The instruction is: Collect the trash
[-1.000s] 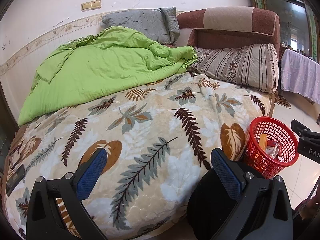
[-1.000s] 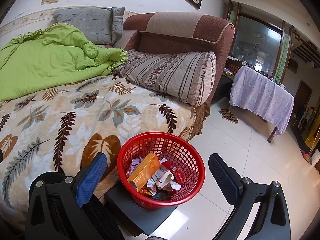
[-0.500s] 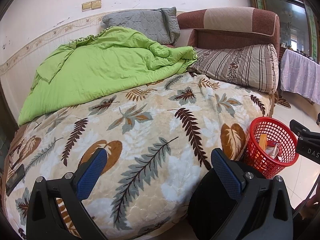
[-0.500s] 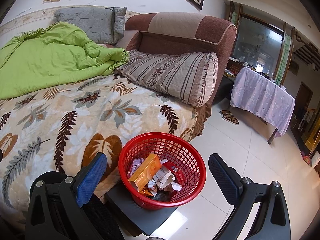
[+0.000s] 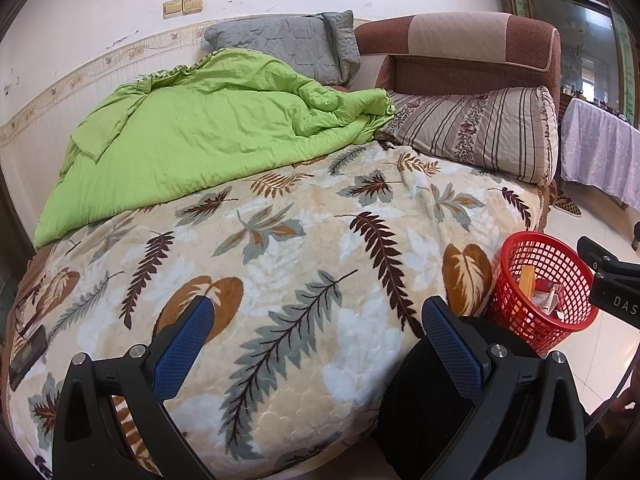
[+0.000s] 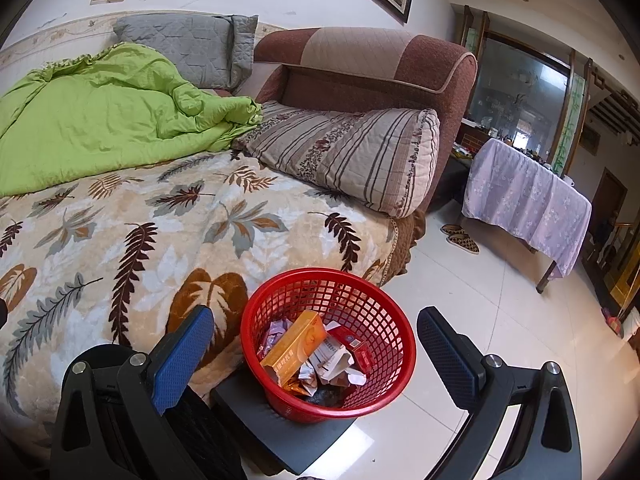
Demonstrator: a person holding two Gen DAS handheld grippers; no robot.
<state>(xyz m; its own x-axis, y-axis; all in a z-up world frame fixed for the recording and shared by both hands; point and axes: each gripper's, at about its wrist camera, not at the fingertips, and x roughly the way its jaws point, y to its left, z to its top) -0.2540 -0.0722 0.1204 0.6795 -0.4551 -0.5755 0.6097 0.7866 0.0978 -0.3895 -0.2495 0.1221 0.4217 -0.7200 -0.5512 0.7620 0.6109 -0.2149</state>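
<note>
Left wrist view: left gripper, jaws wide and empty, faces the leaf-print blanket, red basket far right; right wrist view: right gripper, also wide and empty, frames the trash-filled basket, so judged nearer.

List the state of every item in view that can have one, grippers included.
left gripper: open, empty, over the bed.
right gripper: open, empty, above the basket.
red basket: upright on a dark stand, partly filled with trash.
orange box: in the basket, tilted.
green quilt: crumpled on the bed.
striped pillow: lying against the headboard.
leaf-print blanket: spread flat, no trash visible on it.
</note>
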